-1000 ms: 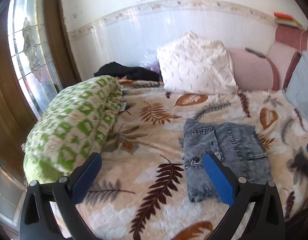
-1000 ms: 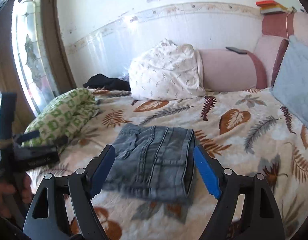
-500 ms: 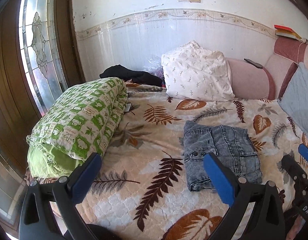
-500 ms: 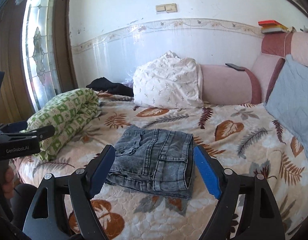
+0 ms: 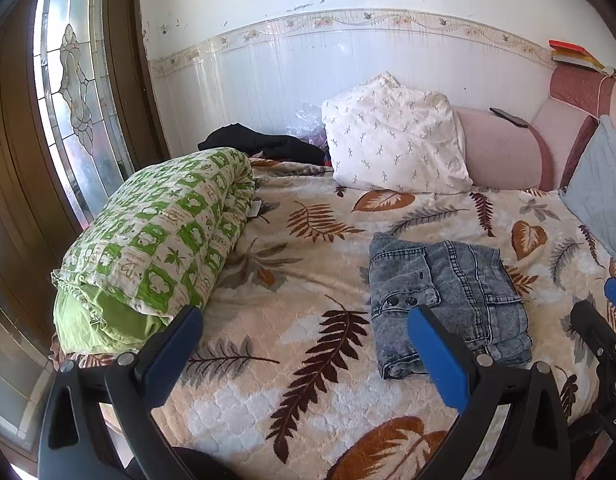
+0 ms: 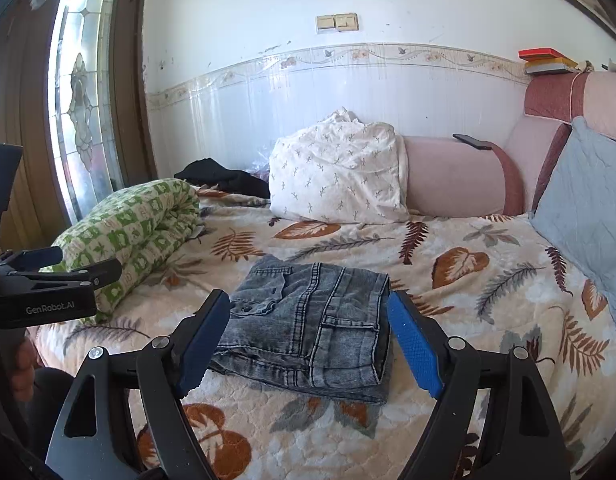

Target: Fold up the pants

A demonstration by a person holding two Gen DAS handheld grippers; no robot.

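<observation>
Lying as a compact folded stack, the pants (image 6: 312, 320) sit on the leaf-print bedspread (image 6: 488, 280), near its front edge and a little right of the middle in the left wrist view (image 5: 448, 292). I see a waistband with two dark buttons facing the left side, a pocket panel on top, and a thick fold along the right edge; the layers look squared up, though the near edge shows a few loose hems stacked unevenly. I judge the folding itself done, and the step in hand to be the release and pull-back, or a last tidy.

My right gripper (image 6: 308, 344) hangs above the near edge of the pants with its blue pads spread wide and nothing between them. My left gripper (image 5: 303, 352) is also wide open and empty, held over bare bedspread to the left of the pants, well clear of them.

If I want a neater result, the next move calls for pressing the near hems flat or nudging them into line, with a light touch so the stack does not slide apart.

Further out lie a green quilt (image 5: 155, 240) at the left and a white pillow (image 5: 392, 144) against the wall
</observation>
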